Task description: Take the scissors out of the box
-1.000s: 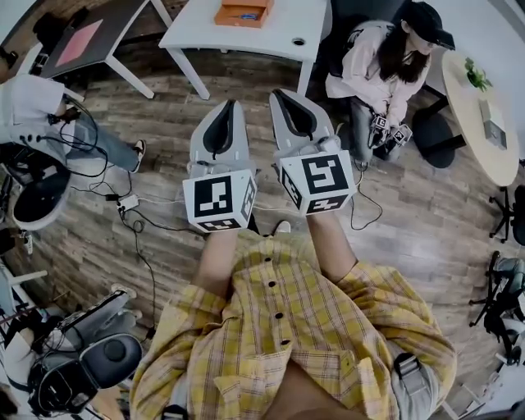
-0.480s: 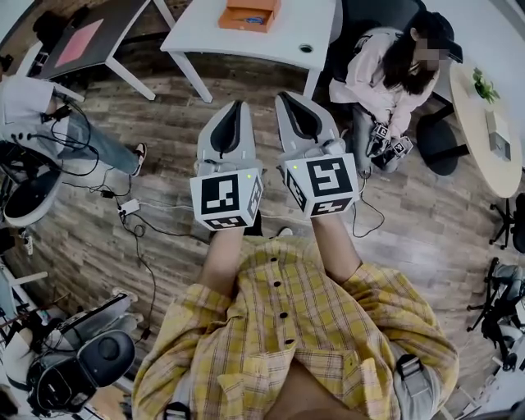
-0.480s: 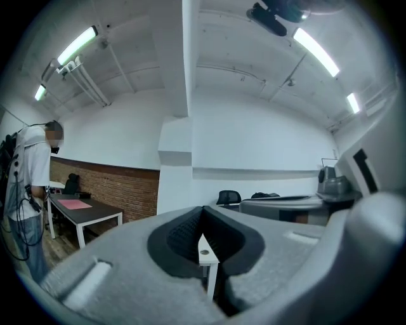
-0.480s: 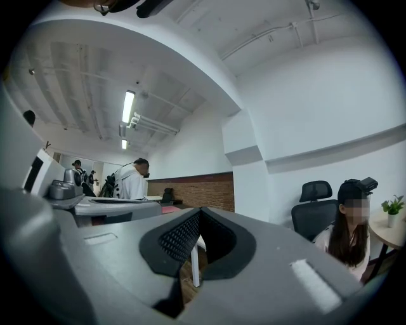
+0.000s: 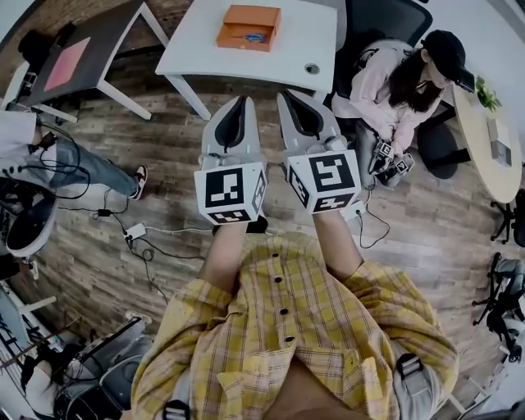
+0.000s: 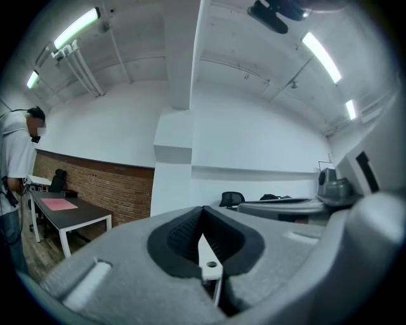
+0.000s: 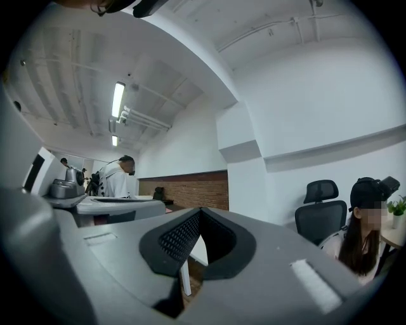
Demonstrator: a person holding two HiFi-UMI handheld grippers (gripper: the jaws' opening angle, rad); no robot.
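Observation:
An orange box lies on the white table at the top of the head view. Something small and blue shows inside it, too small to name. Both grippers are held side by side, level, out over the wooden floor short of the table's near edge. My left gripper has its jaws closed together with nothing between them, as the left gripper view also shows. My right gripper looks the same, its grey jaws meeting at the tip and empty. The box is in neither gripper view.
A seated person in a pink top holds grippers beside a black office chair, right of the table. A dark desk with a pink sheet stands at left. Cables run over the floor. A round table is at far right.
The white table and orange box have drawn nearer and lower in the head view as the person moved toward them. Both grippers stayed side by side with jaws closed.

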